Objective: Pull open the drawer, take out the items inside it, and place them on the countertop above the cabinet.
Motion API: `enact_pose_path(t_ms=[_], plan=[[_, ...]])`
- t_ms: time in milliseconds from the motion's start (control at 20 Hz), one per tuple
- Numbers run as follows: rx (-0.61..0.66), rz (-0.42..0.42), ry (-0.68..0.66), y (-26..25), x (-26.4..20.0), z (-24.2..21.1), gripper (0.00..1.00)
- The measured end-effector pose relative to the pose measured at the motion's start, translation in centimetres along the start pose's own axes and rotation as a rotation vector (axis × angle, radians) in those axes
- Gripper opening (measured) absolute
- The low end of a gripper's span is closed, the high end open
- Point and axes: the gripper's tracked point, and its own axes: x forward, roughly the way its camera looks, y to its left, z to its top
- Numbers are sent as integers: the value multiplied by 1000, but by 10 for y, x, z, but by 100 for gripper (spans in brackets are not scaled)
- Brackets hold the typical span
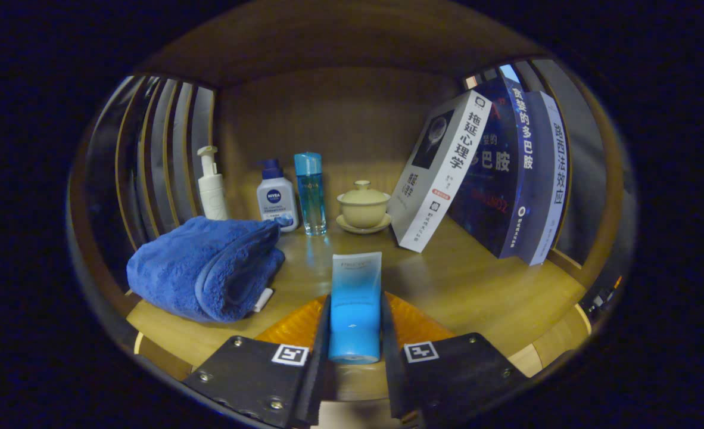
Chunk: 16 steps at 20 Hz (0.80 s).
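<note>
The warm-toned wooden tabletop (pixel 477 292) spreads ahead of the tongs, backed by a wooden wall and flanked on either side by slatted wooden sides. On its right half three paperback books lean together to the left: a white-spined book (pixel 441 173) in front, a dark blue book (pixel 501 179) behind it, and a pale blue-grey book (pixel 545 185) farthest right. On the left half lies a thick, folded royal-blue terry towel (pixel 206 268), its rolled edge facing the middle of the tabletop. Along the back wall stands a row of smaller things: a white pump bottle (pixel 212 185) just behind the towel, a white bottle with a dark blue cap (pixel 276 196) beside it, a tall clear blue bottle with a blue cap (pixel 310 193) next, and a cream ceramic lidded cup on a saucer (pixel 363 207) just left of the white-spined book. The black tongs (pixel 355 351) are closed on a blue-and-white squeeze tube (pixel 355 304), both fingers pressing its sides near the blue cap end, while the white flat end points toward the back row. The tube sits low over the front part of the tabletop, between the towel and the books; whether it touches the wood cannot be told.
</note>
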Motion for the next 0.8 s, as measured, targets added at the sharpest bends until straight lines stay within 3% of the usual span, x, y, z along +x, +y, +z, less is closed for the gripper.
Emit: enact_pose_path(t_ms=[100,200,350,800], plan=[[-3,-18,1,-4,-2,0,45],[-32,-73,-25,-19,-7,8,67],[-20,-44,-38,-14,-29,16,99],[-75,10,-160,-11,-130,52,99]])
